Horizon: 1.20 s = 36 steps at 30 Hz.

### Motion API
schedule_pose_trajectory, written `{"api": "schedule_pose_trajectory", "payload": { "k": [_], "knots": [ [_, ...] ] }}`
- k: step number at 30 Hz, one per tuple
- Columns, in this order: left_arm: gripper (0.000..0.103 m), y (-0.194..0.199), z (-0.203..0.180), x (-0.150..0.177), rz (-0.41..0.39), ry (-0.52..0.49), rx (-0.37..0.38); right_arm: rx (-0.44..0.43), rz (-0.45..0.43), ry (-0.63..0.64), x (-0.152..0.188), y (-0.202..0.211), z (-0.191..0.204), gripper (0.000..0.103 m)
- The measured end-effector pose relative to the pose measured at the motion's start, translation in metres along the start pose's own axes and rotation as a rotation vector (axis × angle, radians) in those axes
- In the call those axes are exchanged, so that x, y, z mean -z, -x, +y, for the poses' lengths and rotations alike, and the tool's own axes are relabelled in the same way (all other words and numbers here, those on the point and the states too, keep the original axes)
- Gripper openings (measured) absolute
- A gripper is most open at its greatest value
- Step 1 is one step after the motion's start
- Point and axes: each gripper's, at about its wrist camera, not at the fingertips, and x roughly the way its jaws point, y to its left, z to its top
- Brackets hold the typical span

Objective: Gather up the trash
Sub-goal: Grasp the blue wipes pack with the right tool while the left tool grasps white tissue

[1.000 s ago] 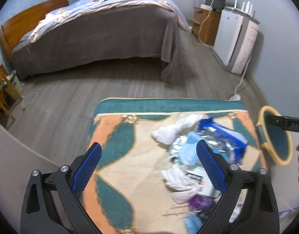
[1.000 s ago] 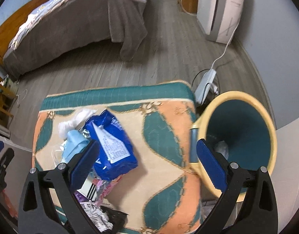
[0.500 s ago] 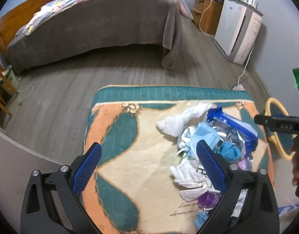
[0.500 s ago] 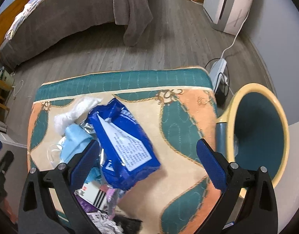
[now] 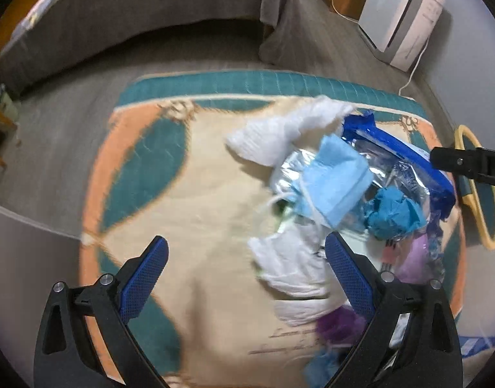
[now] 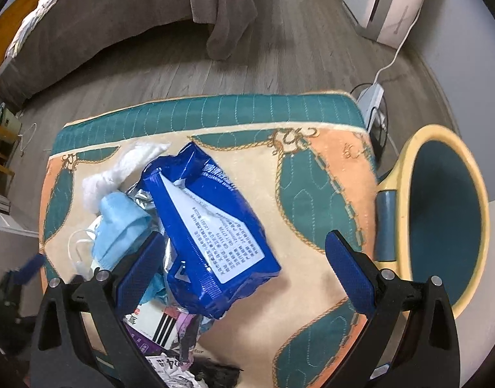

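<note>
Hovering with jaws spread wide and gripping nothing: left gripper (image 5: 246, 260), above the rug (image 5: 195, 194), white crumpled tissue (image 5: 289, 268) lying between its fingers. Sitting toward 1 o'clock from it: light blue face mask (image 5: 334, 177) and teal wad (image 5: 393, 213) atop the trash heap.

Hanging equally wide and empty-handed: right gripper (image 6: 244, 255), over the blue wipes packet (image 6: 212, 232). Standing off the rug's edge at 3 o'clock: yellow-rimmed bin (image 6: 405, 174), mouth tilted toward the camera.

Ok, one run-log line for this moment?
left gripper: open, empty | right gripper: open over blue plastic wipes packet | teal yellow-rimmed bin: beside rug
</note>
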Motion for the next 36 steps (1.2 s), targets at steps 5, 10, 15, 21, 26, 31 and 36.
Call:
{"api": "schedule_pose_trajectory", "payload": {
  "k": [5,10,15,21,26,31,36],
  "knots": [
    [0.096,-0.008,-0.014,0.002,0.037,-0.034,0.044,-0.036,0.04,-0.007,0.001,-0.017,0.003,0.095],
    [0.092,-0.018,-0.012,0.004,0.101,-0.011,0.098,-0.071,0.081,0.007,0.003,-0.027,0.01,0.082],
    [0.052,-0.021,-0.02,0.007,0.129,-0.056,0.134,-0.065,0.083,0.026,0.006,-0.025,0.01,0.077],
    [0.021,-0.016,-0.024,0.006,0.112,-0.091,0.088,-0.066,0.072,0.005,0.008,-0.007,0.001,0.07],
    [0.016,0.013,-0.012,0.001,0.014,-0.07,0.047,-0.053,-0.013,-0.004,0.007,0.022,-0.006,0.063],
    [0.015,0.047,-0.009,-0.004,-0.096,-0.075,0.039,-0.08,-0.066,-0.049,0.005,0.049,-0.023,0.062],
    [0.015,0.084,-0.018,-0.018,-0.214,-0.106,0.04,-0.101,-0.117,-0.092,0.006,0.074,-0.037,0.061]
  ]
}}
